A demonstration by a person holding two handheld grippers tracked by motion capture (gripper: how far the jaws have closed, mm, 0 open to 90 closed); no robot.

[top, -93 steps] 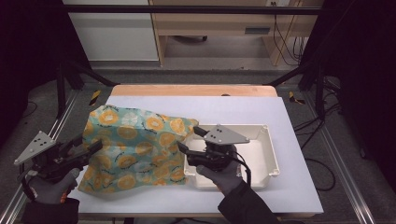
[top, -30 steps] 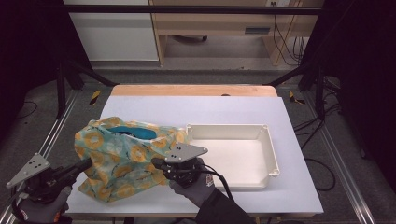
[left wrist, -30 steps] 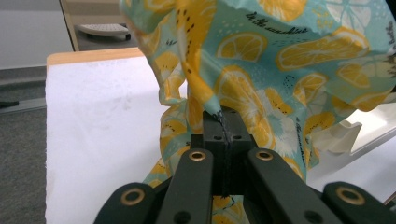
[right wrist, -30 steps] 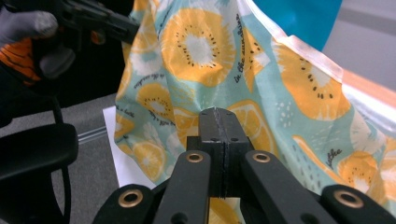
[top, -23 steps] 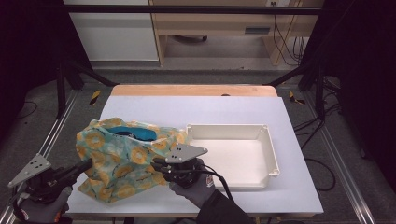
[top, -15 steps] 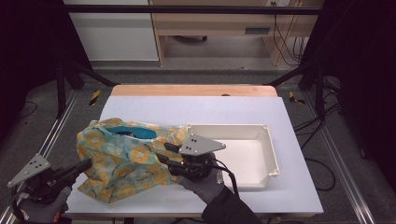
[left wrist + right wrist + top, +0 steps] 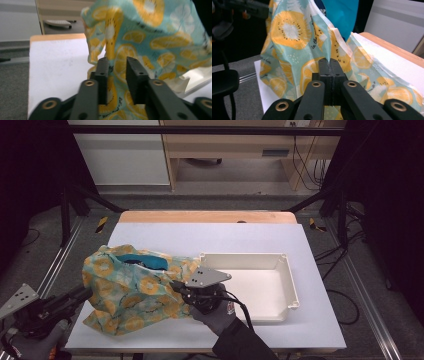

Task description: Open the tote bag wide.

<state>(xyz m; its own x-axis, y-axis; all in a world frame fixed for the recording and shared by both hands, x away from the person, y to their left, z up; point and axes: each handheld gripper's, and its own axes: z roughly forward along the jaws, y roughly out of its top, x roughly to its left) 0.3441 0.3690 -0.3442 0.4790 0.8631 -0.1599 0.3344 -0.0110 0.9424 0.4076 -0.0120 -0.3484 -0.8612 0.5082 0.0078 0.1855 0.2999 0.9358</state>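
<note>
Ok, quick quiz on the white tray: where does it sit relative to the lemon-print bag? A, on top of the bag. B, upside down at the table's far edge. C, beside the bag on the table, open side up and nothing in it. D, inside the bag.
C: in the high view the white tray sits on the table beside the lemon-print bag, open side up with a bare floor.

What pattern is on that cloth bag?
Orange and lemon slices on a teal bag, clearest in the right gripper view.
</note>
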